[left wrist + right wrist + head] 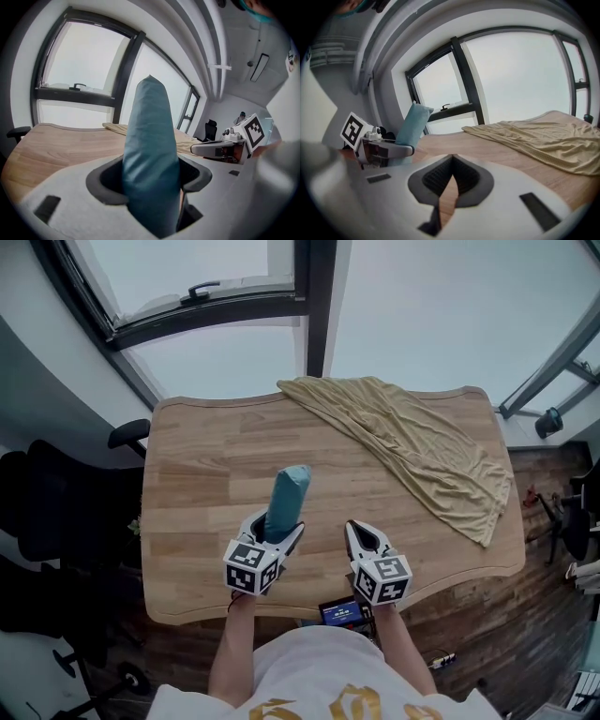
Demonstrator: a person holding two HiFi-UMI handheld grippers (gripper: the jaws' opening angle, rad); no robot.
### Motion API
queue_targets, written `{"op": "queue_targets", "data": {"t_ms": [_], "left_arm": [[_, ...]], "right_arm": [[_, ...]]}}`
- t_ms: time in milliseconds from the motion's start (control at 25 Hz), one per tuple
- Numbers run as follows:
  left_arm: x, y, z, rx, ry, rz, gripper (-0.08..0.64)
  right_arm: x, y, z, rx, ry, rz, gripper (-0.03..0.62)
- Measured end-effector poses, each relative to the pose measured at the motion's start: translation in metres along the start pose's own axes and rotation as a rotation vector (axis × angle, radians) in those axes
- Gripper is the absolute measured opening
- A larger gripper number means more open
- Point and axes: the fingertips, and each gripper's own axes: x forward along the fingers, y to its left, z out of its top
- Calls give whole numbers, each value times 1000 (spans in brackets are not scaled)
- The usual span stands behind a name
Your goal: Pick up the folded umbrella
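Nearest the camera, above the near edge of the table (206,465), both grippers are held side by side by the person. The left gripper (279,524) is clamped on the folded umbrella (286,495); in the left gripper view the teal sleeve (150,154) fills the gap between the dark pads, which press on both of its sides. The umbrella is held tilted upward, its free end pointing away from the person and raised above the wood; its lower end is hidden behind the jaws, so contact with the table cannot be ruled out. The pick-up is judged to be essentially done, with at most a clean raise left. The right gripper (362,529), just to the right, is empty, its jaws brought together at the tips, with only bare wood seen through the slit below. The middle of the table is free, so room for movement is open ahead and to the left. A tan cloth (422,451) is draped over the far right part and hangs over the right edge. Beyond the far edge a window (225,362) is seen, and a dark chair (56,512) stands at the left.
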Motion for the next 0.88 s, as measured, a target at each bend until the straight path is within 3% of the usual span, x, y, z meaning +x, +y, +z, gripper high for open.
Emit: {"op": "queue_targets", "data": {"t_ms": [160, 360, 880], "left_arm": [[-21, -2, 10, 6, -70, 22, 314], [-41, -2, 17, -38, -144, 43, 314], [-96, -21, 40, -50, -303, 50, 314]], "right_arm": [[-5, 15, 6, -42, -14, 16, 9], [-10, 30, 10, -85, -28, 37, 9], [-28, 62, 29, -131, -93, 63, 9]]}}
